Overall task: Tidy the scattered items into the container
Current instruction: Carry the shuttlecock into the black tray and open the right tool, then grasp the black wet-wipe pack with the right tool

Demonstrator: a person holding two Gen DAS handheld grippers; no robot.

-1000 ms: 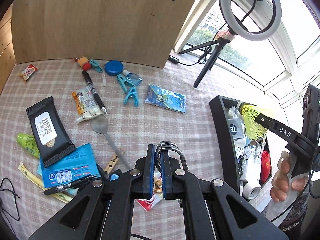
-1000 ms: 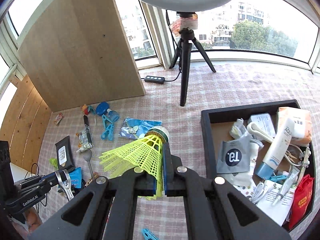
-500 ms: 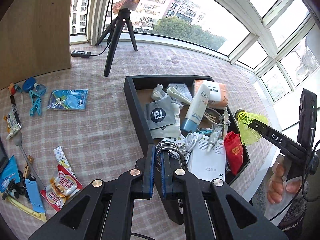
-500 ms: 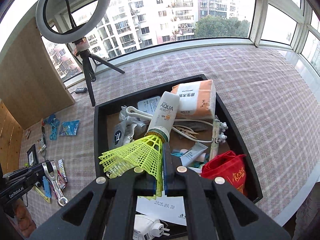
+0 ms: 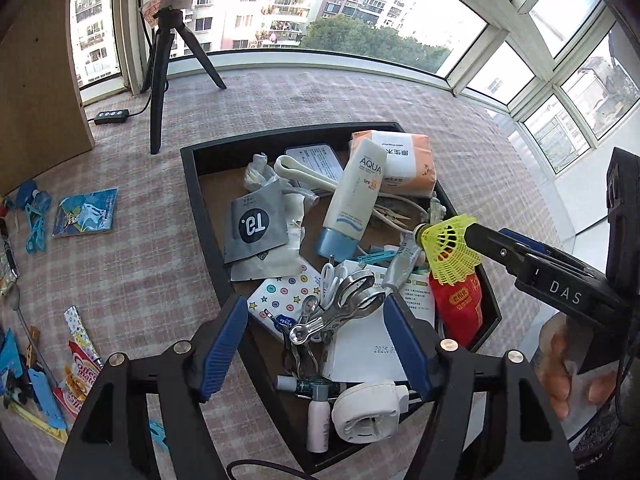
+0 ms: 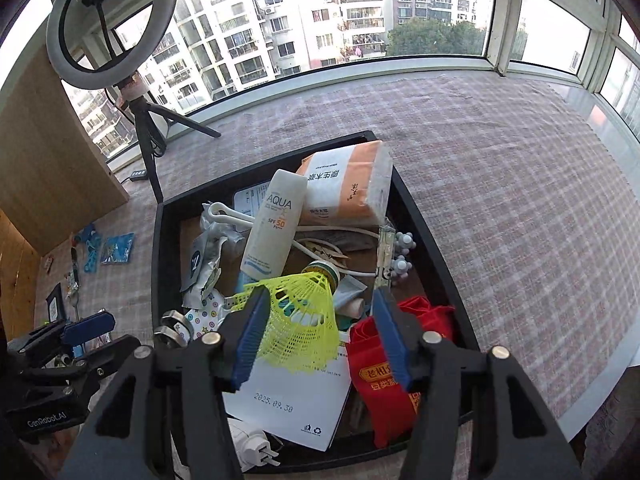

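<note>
The black tray (image 5: 200, 208) holds several items, among them a white sunscreen tube (image 5: 352, 196) and a red pouch (image 5: 456, 304). My left gripper (image 5: 316, 336) hovers over the tray's near part with its jaws opening. A silver metal clip (image 5: 344, 300) lies loose between them on the pile, touching neither pad. Over the tray's middle, my right gripper (image 6: 320, 332) also has its jaws opening. The yellow shuttlecock (image 6: 304, 312) sits between them, its skirt against the left pad and well apart from the right pad.
On the checked cloth left of the tray lie a blue packet (image 5: 86, 212), blue pegs (image 5: 34, 224) and a coffee sachet (image 5: 80, 368). A ring-light tripod (image 5: 160, 80) and a wooden board (image 5: 36, 80) stand behind. The table edge runs close on the right.
Both grippers swung from the scattered items to above the tray. Their jaws, shut on the metal clip and the shuttlecock before, have spread wide and let go of both.
</note>
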